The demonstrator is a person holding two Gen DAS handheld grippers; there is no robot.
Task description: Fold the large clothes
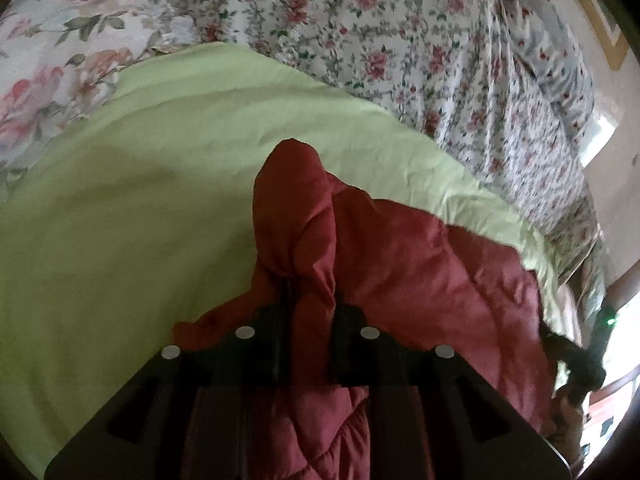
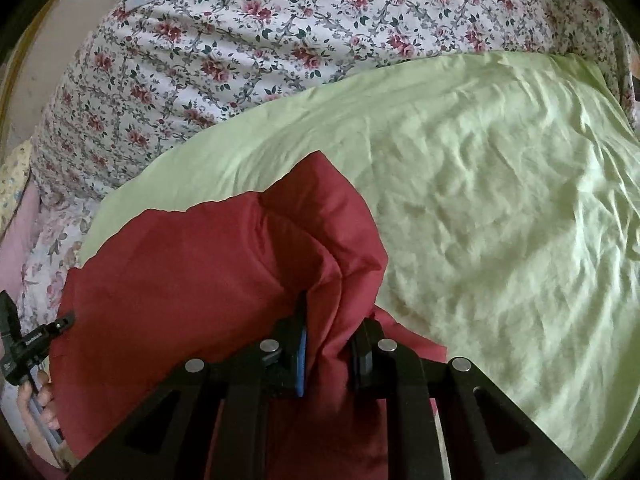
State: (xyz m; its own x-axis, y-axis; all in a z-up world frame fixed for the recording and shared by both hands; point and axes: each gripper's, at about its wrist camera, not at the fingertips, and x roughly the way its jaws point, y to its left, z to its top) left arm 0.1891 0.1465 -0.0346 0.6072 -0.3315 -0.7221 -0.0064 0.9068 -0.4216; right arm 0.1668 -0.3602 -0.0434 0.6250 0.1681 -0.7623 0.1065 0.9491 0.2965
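Black fingers of the left claw (image 1: 310, 312) press in from both sides on a bunched fold of the red quilted garment (image 1: 400, 264), so this claw is closed on the cloth; the pinched fold stands up between the fingers and rises beyond their tips into a rounded peak, while more of the padded red fabric hangs down between the claw's arms toward the camera and spreads off to the right. On the right wrist view the right claw (image 2: 330, 340) is likewise clamped on the same red quilted garment (image 2: 192, 272), a thick ridge of it squeezed between a finger with a blue pad (image 2: 302, 354) on the left and the bare black finger on the right; from there the fabric billows up past the fingertips and stretches broadly to the left. Under the garment lies a pale green sheet (image 1: 140, 184), smooth on the left wrist view and wrinkled on the right one (image 2: 500, 208), touching the red cloth along its edges. Beyond the green sheet is a floral bedspread (image 1: 400, 40) with small red roses, seen again across the top of the right view (image 2: 240, 40). At the far right edge of the left view the other claw's dark body (image 1: 580, 364) shows beside the garment; at the left edge of the right view, black hardware (image 2: 28, 344) appears with fingers of a hand (image 2: 40, 400) beneath it.
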